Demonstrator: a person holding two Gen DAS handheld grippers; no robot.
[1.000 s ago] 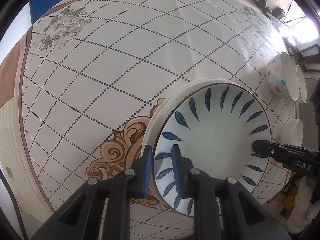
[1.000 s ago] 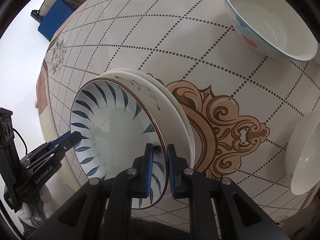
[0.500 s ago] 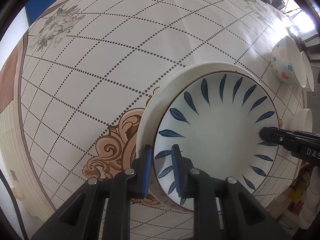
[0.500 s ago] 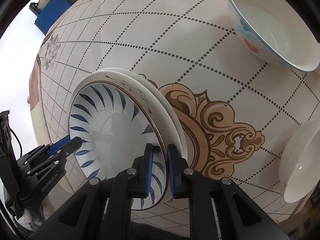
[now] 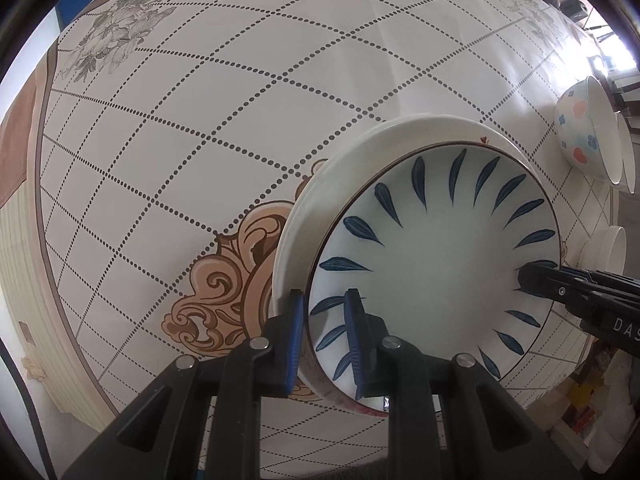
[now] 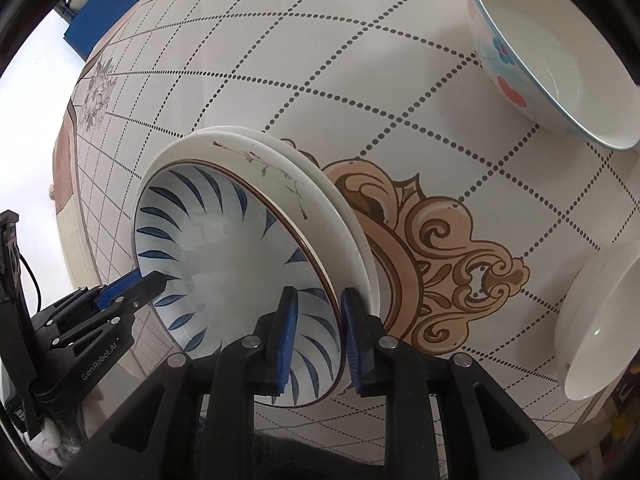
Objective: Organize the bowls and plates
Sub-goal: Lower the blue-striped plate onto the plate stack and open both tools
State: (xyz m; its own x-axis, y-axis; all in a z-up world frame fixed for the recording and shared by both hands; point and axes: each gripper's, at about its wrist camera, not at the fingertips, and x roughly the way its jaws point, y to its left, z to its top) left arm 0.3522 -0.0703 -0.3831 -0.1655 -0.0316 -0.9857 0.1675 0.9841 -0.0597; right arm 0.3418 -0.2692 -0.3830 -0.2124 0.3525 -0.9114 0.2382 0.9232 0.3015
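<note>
Each camera looks down along its own tongs, close above the bench [image 5: 248,92]. Both views share the blue-leaf plate [image 5: 436,268], seen from opposite rims, and the spotted bowl [image 6: 532,52].

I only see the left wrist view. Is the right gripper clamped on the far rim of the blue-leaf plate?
Observer: No. On the right gripper the fingers have just been opening. The rim of the blue-leaf plate sits between them, unclamped.
Operator: What's under that plate?
Observer: Two stacked white plates; the upper one carries a thin twig print.
Operator: Anything inside the flowered bowl?
Observer: The flowered bowl is empty.
</note>
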